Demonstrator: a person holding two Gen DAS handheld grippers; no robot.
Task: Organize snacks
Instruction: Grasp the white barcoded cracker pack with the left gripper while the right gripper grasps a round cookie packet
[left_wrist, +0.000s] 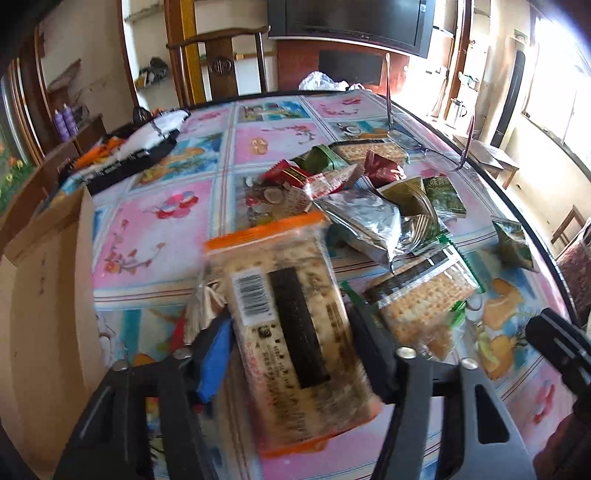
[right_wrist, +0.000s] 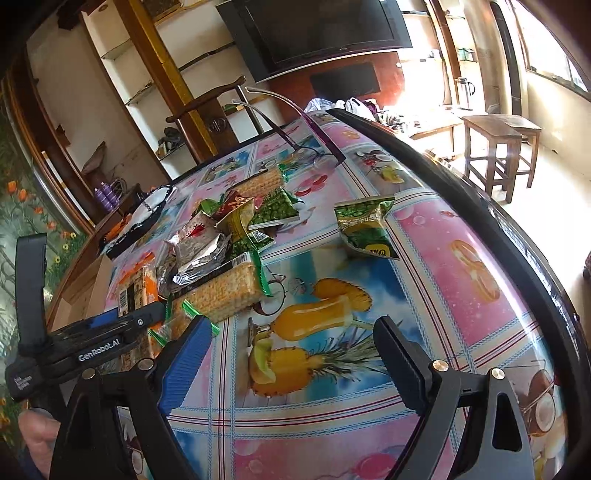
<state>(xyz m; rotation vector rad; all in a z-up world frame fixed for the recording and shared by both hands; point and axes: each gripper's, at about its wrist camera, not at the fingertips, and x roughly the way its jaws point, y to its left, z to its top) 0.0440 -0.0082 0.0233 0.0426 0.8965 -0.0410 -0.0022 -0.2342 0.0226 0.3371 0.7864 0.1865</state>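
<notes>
A flat, crinkly cracker pack with orange end seals is clamped between the black jaws of the left hand-held gripper, raised above the glossy fruit-print table. The right hand-held gripper is held released, its ribbed blue pad bare. A heap of foil, green and clear-wrapped snack packets is seen mid-table, beside a plain cardboard box.

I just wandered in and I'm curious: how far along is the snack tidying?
Barely started. Nothing looks sorted yet. The left gripper has an orange-edged cracker pack between its fingers; the right gripper is open and empty. A heap of snack packets remains on the table, beside a cardboard box.
</notes>
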